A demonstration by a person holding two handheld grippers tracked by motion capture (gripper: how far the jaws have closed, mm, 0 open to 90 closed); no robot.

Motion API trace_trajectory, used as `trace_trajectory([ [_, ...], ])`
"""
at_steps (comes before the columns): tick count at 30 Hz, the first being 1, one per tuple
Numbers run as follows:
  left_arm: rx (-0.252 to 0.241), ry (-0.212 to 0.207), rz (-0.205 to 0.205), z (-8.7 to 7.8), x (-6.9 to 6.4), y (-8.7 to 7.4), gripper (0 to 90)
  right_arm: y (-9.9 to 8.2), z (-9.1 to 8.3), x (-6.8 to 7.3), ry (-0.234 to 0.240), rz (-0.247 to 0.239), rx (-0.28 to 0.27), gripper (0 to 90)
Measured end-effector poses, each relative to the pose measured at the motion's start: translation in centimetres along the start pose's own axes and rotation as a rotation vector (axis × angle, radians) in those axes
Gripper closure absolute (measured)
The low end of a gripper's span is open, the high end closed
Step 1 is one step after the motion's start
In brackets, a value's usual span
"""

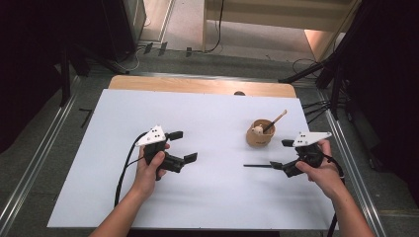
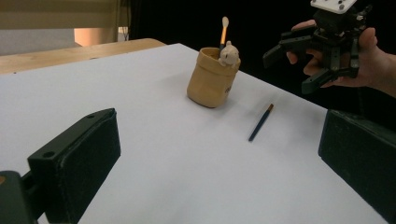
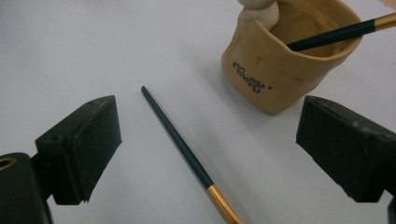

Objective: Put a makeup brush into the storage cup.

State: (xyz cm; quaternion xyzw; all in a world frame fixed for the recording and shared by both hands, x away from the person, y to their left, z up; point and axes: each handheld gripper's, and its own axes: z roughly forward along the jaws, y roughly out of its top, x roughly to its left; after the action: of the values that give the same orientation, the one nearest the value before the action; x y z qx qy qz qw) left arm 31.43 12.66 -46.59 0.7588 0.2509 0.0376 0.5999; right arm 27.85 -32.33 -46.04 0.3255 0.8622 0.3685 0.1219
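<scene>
**Both grippers open above the counter, one brush loose on the sheet**

A white sheet [image 1: 197, 148] covers the counter, whose bare wooden far edge [image 1: 197, 85] shows beyond it. The left gripper [image 1: 180, 146] hangs over the left middle of the sheet, held in the person's left hand [image 1: 150, 168]; its fingers [image 2: 74, 161] stand wide apart with nothing between them. The right gripper [image 1: 281, 154] sits over the right side, in the right hand [image 1: 321, 170], and its fingers [image 3: 77, 149] are also spread wide and empty.

A tan pot [image 1: 260, 134] stands on the right half of the sheet, just beyond the right gripper. It has dark lettering on its side and a small pale figure [image 2: 229, 53] perched on its rim. One dark-handled brush [image 3: 336, 33] leans inside the pot, its far end sticking up over the rim toward the far right.

A second brush [image 1: 257, 166] lies flat on the sheet, near side of the pot and apart from it. In the right gripper view it runs between the two open fingers without touching either, dark handle pointing away and gold ferrule [image 3: 222, 203] toward the camera. In the high view its end reaches the right gripper's fingertips.
</scene>
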Motion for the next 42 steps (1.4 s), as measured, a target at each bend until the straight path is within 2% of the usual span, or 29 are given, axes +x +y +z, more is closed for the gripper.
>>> trace_trajectory([
  [6,0.007,0.001,0.002,0.0,0.1,-0.1,0.0,0.1,0.5,-0.2,0.023,-0.014,0.052,8.8],
  [11,0.004,0.002,0.003,0.0,0.2,-0.2,0.0,0.5,1.0,-0.1,0.048,-0.048,0.111,9.6],
  [13,0.005,0.002,0.003,0.0,0.2,-0.2,0.0,0.6,1.1,-0.1,0.050,-0.050,0.119,10.0],
  [14,0.009,0.003,0.005,0.0,0.2,-0.2,0.0,0.7,1.3,-0.1,0.051,-0.065,0.143,11.2],
  [20,0.014,0.005,0.005,-0.1,0.3,-0.3,0.0,1.1,1.7,0.0,0.066,-0.091,0.193,13.2],
  [21,0.013,0.006,0.003,0.0,0.3,-0.3,0.0,1.3,1.9,0.0,0.071,-0.104,0.219,13.5],
  [24,0.014,0.004,0.003,0.0,0.3,-0.3,0.0,1.4,2.1,0.0,0.074,-0.110,0.237,13.5],
  [33,0.013,0.005,0.004,0.0,0.2,-0.3,0.0,2.0,3.0,0.3,0.113,-0.187,0.355,16.8],
  [37,0.015,0.006,0.005,0.0,0.2,-0.3,0.0,2.1,3.3,0.4,0.112,-0.206,0.399,18.3],
  [42,0.022,0.006,0.010,0.0,0.2,-0.4,0.0,2.2,3.6,0.2,0.124,-0.238,0.443,23.9],
])
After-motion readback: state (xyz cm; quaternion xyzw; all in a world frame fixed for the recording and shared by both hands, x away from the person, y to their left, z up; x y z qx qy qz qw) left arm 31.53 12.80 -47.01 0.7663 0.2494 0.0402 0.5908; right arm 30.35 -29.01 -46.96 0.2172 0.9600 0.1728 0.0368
